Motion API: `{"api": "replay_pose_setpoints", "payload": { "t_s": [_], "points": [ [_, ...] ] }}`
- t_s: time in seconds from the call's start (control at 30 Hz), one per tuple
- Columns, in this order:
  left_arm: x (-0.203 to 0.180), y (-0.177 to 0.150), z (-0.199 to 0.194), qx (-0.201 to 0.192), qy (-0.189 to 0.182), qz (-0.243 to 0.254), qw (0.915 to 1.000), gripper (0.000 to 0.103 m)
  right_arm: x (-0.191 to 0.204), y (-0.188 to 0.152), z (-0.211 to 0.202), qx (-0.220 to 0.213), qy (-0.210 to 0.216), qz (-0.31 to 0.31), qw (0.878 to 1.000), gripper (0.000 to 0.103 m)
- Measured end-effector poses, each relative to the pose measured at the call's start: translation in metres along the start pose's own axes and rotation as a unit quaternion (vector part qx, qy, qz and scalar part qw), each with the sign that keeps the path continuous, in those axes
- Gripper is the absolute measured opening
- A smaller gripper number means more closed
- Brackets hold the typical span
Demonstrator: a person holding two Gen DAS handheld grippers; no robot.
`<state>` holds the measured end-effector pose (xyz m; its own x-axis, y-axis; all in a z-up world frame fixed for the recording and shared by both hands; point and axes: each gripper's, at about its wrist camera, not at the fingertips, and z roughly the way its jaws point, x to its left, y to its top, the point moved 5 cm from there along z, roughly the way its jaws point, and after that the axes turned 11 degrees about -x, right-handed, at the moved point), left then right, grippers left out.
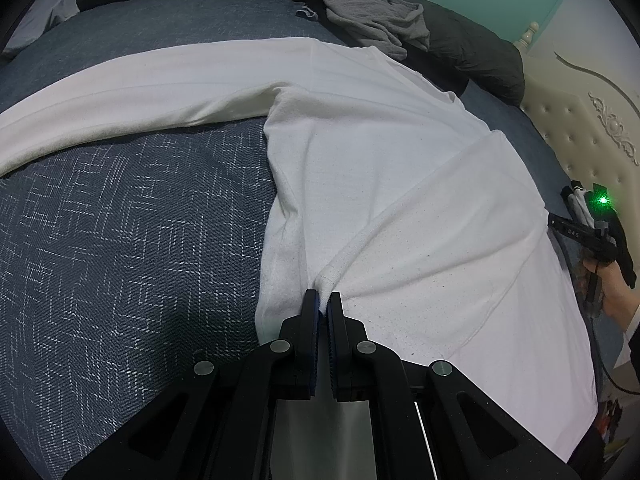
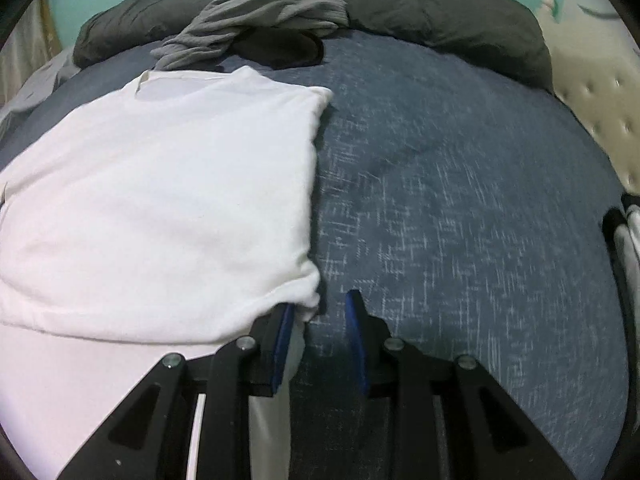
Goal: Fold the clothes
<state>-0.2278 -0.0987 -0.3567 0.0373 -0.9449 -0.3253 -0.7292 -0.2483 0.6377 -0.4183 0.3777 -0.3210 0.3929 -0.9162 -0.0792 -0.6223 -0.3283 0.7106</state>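
My left claw pinches a cuff of the white shirt at lower centre. One sleeve stretches left across the blue bedspread. Grey clothes lie at the top; a hand at right.

Left gripper angled downward, jaws pinched closed on white cloth; right gripper angled downward, jaws parted.

Both wrist views look steeply down, close over the white shirt on the bed: the left from its sleeve side, the right from its other edge. Both share the shirt and the grey bundle beyond it.
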Motion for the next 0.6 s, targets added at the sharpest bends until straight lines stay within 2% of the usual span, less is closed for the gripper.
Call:
{"api": "replay_pose_setpoints", "payload": {
  "t_s": [0.03, 0.07, 0.2, 0.33, 0.6],
  "points": [
    [0.000, 0.000, 0.000, 0.000, 0.000, 0.000, 1.0000, 0.004, 0.002, 0.000, 0.000, -0.002, 0.008, -0.005, 1.000, 0.012],
    [0.000, 0.000, 0.001, 0.000, 0.000, 0.000, 1.0000, 0.004, 0.003, -0.001, -0.001, -0.003, 0.014, -0.009, 1.000, 0.007],
    [0.000, 0.000, 0.001, 0.000, -0.001, -0.002, 1.0000, 0.004, -0.001, 0.000, -0.012, -0.019, 0.003, -0.021, 1.000, 0.005],
    [0.000, 0.000, 0.000, 0.000, -0.002, -0.003, 1.0000, 0.004, -0.017, 0.002, -0.026, -0.041, -0.016, -0.004, 0.999, 0.004],
    [0.004, 0.001, -0.002, 0.002, -0.006, -0.003, 1.0000, 0.004, -0.019, -0.002, -0.014, -0.025, -0.026, 0.002, 0.999, 0.004]
  ]
}}
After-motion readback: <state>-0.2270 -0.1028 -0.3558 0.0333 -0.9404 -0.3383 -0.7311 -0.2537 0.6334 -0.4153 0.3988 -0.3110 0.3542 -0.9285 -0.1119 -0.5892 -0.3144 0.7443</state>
